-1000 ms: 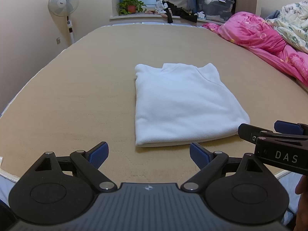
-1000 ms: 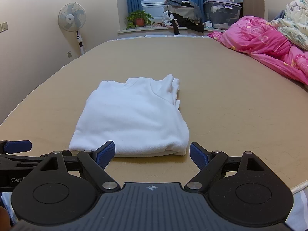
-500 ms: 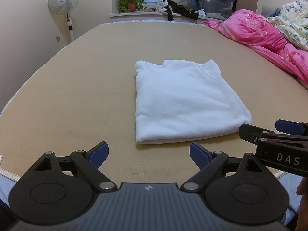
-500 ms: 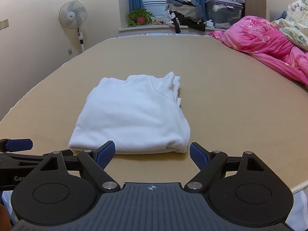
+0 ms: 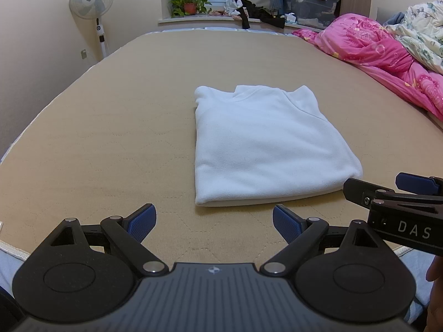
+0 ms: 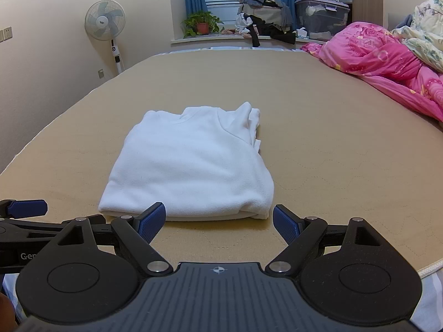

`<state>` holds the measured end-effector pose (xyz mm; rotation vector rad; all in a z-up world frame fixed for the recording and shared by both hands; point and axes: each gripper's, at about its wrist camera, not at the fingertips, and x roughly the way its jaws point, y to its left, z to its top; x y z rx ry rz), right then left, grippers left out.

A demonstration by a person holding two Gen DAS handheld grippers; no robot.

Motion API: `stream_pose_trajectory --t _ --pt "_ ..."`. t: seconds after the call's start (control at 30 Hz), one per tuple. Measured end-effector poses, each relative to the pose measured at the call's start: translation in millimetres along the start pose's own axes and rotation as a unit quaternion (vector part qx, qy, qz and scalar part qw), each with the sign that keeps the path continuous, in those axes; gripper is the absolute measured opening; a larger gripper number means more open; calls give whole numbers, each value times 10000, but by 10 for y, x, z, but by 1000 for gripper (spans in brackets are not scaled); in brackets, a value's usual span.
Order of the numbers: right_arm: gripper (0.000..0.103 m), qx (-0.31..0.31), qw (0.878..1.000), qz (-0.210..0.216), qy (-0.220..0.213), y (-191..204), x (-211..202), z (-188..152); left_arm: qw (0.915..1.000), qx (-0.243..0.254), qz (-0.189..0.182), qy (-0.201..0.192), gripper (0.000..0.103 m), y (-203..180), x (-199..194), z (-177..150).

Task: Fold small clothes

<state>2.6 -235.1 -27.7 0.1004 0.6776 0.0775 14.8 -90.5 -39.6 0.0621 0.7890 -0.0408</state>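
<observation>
A white fleece garment (image 5: 265, 144) lies folded into a neat rectangle on the tan mattress (image 5: 110, 144), collar at the far end. It also shows in the right wrist view (image 6: 191, 166). My left gripper (image 5: 214, 222) is open and empty, just short of the garment's near edge. My right gripper (image 6: 218, 221) is open and empty, close to the near edge, its left fingertip (image 6: 152, 218) overlapping the fold in view. The right gripper (image 5: 409, 193) shows at the right of the left wrist view, and the left gripper (image 6: 22, 213) shows at the left of the right wrist view.
A pink quilt (image 5: 387, 55) and a floral blanket (image 5: 420, 27) are heaped on the bed's right side. A standing fan (image 5: 91, 2) is at the far left. A windowsill holds a potted plant (image 5: 189, 2), piled clothes (image 5: 254, 2) and a storage bin (image 5: 310, 8).
Both grippers have drawn back and risen slightly, so the garment sits a little farther off. The garment has not moved. Both stay open.
</observation>
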Motion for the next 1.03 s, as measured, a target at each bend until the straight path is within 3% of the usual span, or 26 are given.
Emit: stream_pose_trajectory --t 1.03 --pt "86 -17 10000 14 3 -16 1 3 10000 6 10 -52 94 -8 -21 -16"
